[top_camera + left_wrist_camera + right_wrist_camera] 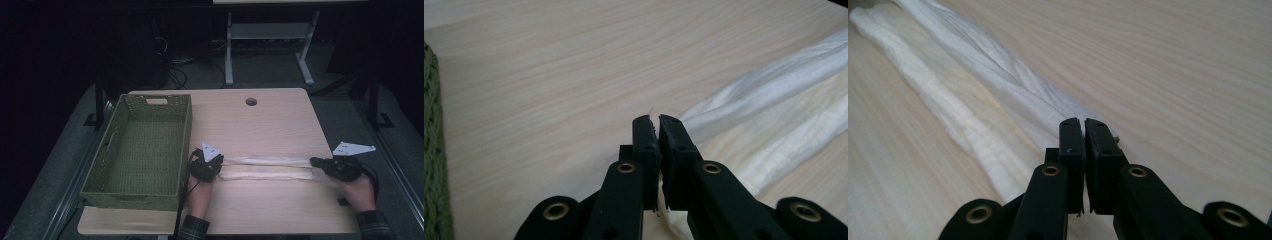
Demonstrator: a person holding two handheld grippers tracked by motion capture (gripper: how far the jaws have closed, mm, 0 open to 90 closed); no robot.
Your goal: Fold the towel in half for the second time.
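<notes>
Roughly, left to right, as it looked from where I stood:

Basket: a green woven basket [137, 150] sat on the left part of the bench [270, 120], with nothing in it that I could see.

Left claw: the left claw [206, 167] lay just beside the basket's right wall, jaws pinched together on the near end of the cloth; in the left gripper view a bit of white fabric showed between them at the left claw [657, 127].

Cloth: a long white cloth [270, 167], bunched into a narrow strip, ran across the bench between the two hands, touching the wood along its length.

Right claw: the right claw [325, 165] gripped the far end, jaws closed tight at the right claw [1082, 130] with the cloth [973, 95] trailing away from it.

Step, as I judged it: stretching or folding the strip.

Doing it well: keep both pinches firm, lift evenly, hold the strip taut so neither end slipped.

Risk: a thin hold on the edge might have pulled free.
</notes>
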